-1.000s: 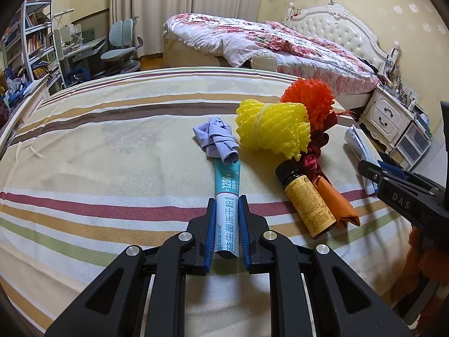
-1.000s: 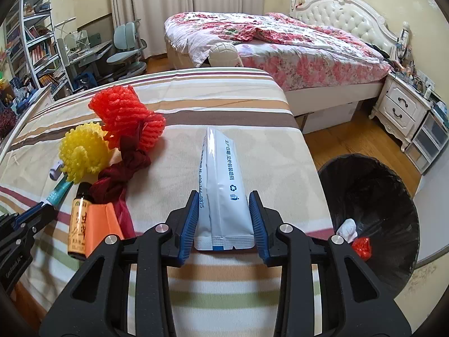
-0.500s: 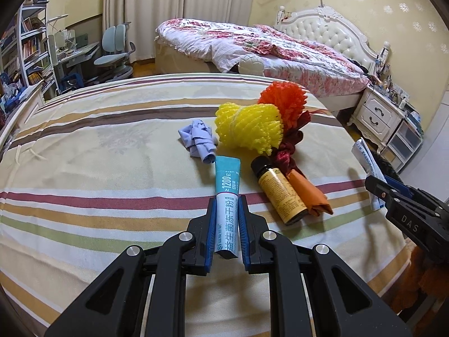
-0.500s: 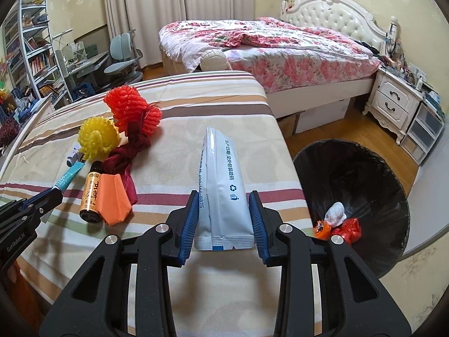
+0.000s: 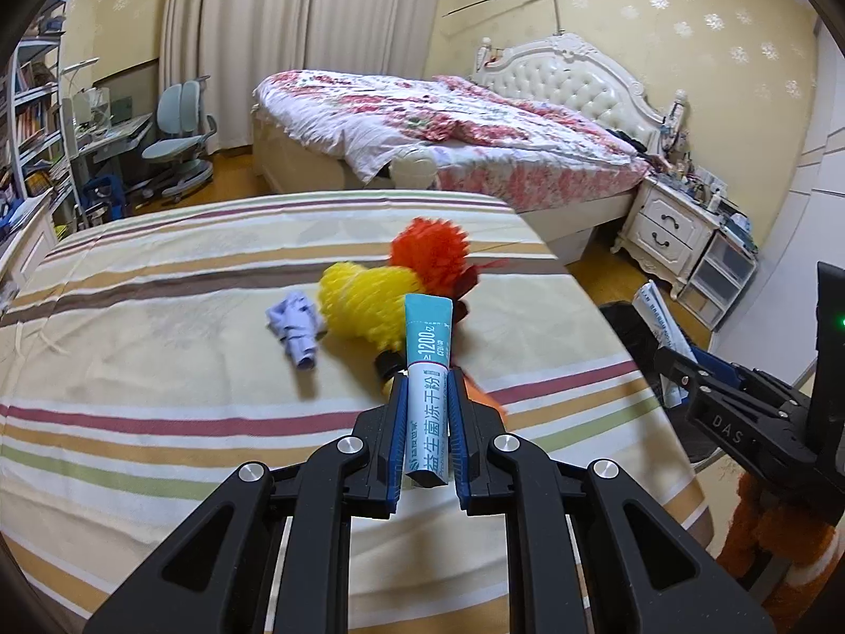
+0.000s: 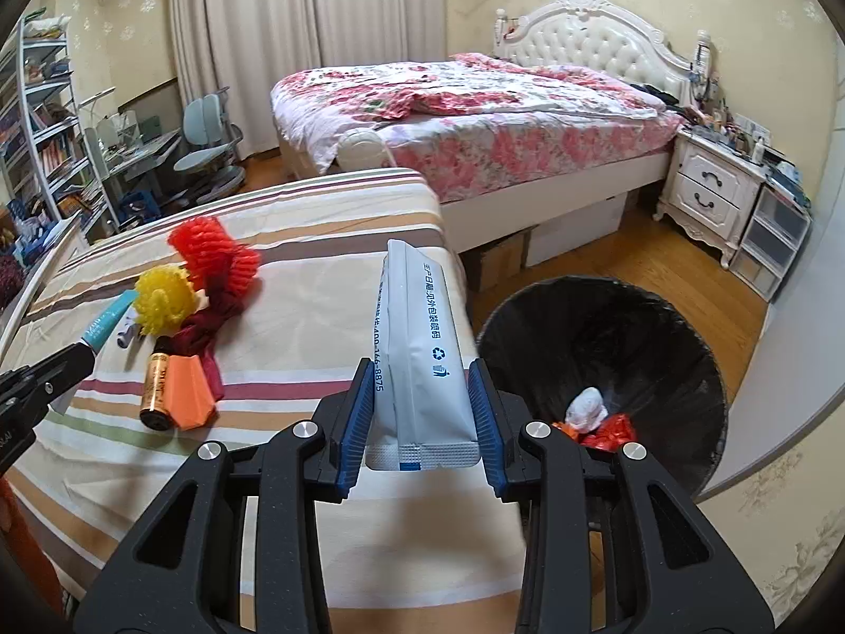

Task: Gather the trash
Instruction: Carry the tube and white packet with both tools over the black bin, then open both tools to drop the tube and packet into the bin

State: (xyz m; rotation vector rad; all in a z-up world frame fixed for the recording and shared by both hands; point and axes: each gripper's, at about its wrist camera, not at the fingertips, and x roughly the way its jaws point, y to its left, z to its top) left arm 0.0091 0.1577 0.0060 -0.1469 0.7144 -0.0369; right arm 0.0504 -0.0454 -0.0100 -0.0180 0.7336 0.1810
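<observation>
My left gripper [image 5: 428, 385] is shut on a teal and white sachet [image 5: 429, 370] and holds it lifted above the striped table [image 5: 158, 370]. My right gripper [image 6: 420, 380] is shut on a grey-white pouch [image 6: 417, 348] and holds it in the air near the table's right edge, left of the black trash bin [image 6: 660, 333]. The bin holds white and red scraps [image 6: 597, 417]. On the table lie a yellow foam net [image 5: 364, 306], an orange-red foam net [image 5: 430, 251], a crumpled purple wrapper [image 5: 296, 325], a brown bottle [image 6: 157, 388] and an orange piece [image 6: 193, 393].
A bed with a floral quilt [image 6: 475, 105] stands behind the table. A white nightstand [image 6: 713, 190] and drawer unit are at the right wall. A desk, chair [image 5: 174, 142] and bookshelf stand at the left. Wooden floor lies between table and bed.
Both grippers have lifted their items off the table and moved back and to the right. The trash bin has come fully into the right wrist view.
</observation>
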